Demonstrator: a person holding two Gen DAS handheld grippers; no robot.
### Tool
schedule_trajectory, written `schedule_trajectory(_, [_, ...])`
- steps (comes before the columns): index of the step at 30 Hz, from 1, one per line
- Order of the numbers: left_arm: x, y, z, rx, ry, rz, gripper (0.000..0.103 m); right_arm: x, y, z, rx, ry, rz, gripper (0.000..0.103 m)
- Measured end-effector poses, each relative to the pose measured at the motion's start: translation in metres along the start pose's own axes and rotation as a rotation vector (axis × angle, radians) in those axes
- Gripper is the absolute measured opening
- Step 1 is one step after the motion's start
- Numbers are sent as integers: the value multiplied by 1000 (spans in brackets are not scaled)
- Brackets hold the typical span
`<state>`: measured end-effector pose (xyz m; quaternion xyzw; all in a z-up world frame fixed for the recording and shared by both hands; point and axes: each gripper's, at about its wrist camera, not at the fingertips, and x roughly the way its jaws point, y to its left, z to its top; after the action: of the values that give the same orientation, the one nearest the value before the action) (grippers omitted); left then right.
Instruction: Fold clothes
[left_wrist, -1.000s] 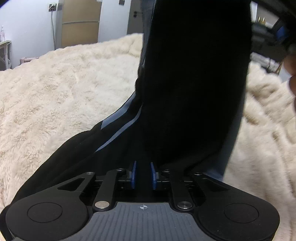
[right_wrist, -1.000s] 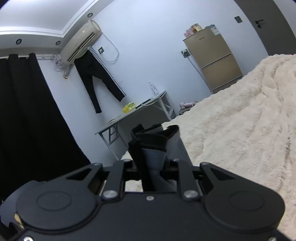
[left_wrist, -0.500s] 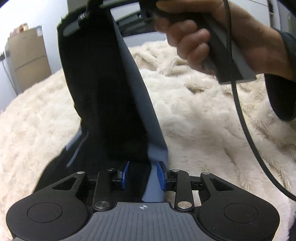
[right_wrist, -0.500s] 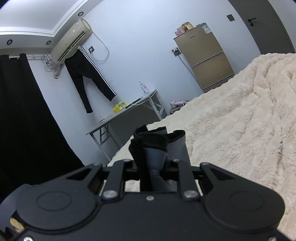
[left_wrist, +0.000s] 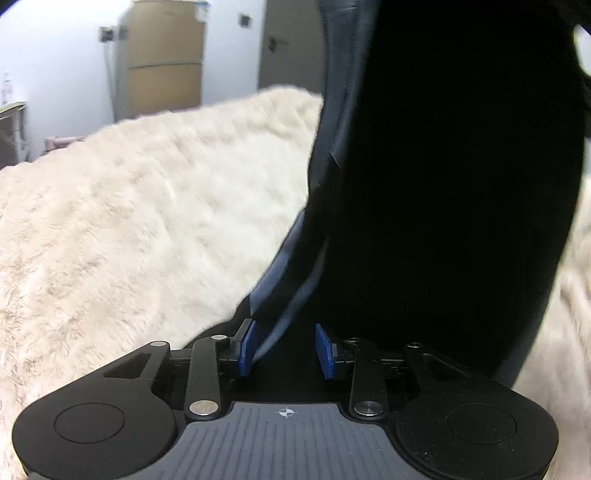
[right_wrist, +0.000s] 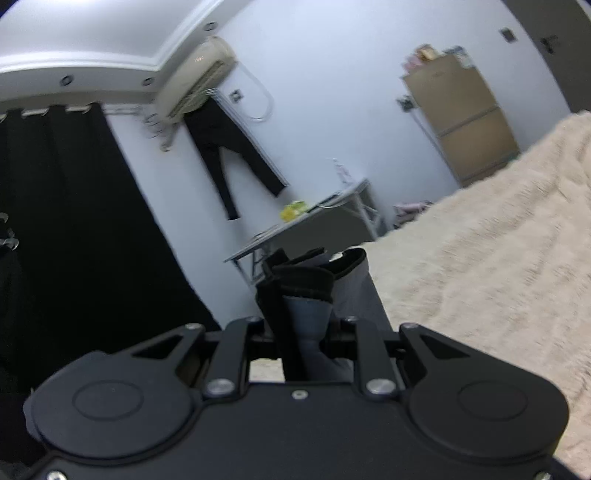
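I am watching the left hand-held gripper (left_wrist: 284, 347) opening its jaws; the garment (left_wrist: 443, 184) is running between the blue pads (left_wrist: 246, 347) without being pressed. Its long axis is stretching up and away from this hand-held gripper, above the bed (left_wrist: 147, 221). My right hand-held gripper (right_wrist: 306, 332) is clamping the garment's bunched end (right_wrist: 306, 291), which is sticking out forward past its fingers.

A tan fridge (right_wrist: 466, 123) stands by the wall; black trousers (right_wrist: 229, 155) hang beneath an air conditioner (right_wrist: 195, 75)
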<state>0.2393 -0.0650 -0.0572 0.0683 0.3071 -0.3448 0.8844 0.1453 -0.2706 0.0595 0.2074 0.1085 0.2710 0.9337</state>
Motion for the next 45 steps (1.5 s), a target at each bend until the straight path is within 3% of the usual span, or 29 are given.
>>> schedule_trajectory(4, [5,5,-11,-77,0,48,58,12,18,-10,-19,34,40,18])
schedule_trajectory(8, [-1,18,-25,-205,-26,49,58,14,35,-19,-30,59,91,18])
schedule_trajectory(12, [-19,24,-24,-239,-57,107,58,15,53,-22,-74,78,100,18])
schedule_trajectory(18, [-143,89,-70,-596,-285,227,58,31,90,-43,-214,122,35,18])
schedule_trajectory(19, [-153,94,-74,-616,-300,236,59,35,98,-49,-249,130,23,18])
schedule_trajectory(20, [-185,104,-93,-678,-352,266,60,42,111,-61,-310,144,5,19])
schedule_trajectory(22, [-213,107,-110,-720,-394,305,67,67,140,-104,-488,224,-36,26])
schedule_trajectory(25, [-239,96,-145,-777,-436,351,69,107,163,-188,-660,438,-58,36])
schedule_trajectory(26, [-240,95,-146,-787,-437,349,69,116,167,-211,-681,518,-59,36])
schedule_trajectory(28, [-252,101,-151,-809,-427,346,69,107,169,-222,-621,562,8,42])
schedule_trajectory(31, [-251,101,-134,-767,-433,331,76,87,166,-211,-504,571,116,47])
schedule_trajectory(34, [-238,101,-130,-729,-424,293,77,64,147,-173,-467,532,128,56])
schedule_trajectory(37, [-221,83,-121,-684,-383,232,77,37,107,-132,-423,439,30,55])
schedule_trajectory(39, [-209,72,-117,-654,-363,192,76,28,77,-118,-404,397,-88,51])
schedule_trajectory(42, [-191,35,-103,-488,-297,126,76,15,50,-114,-354,366,-189,38])
schedule_trajectory(45, [-158,-6,-97,-211,-96,155,75,3,56,-138,-449,384,-137,29])
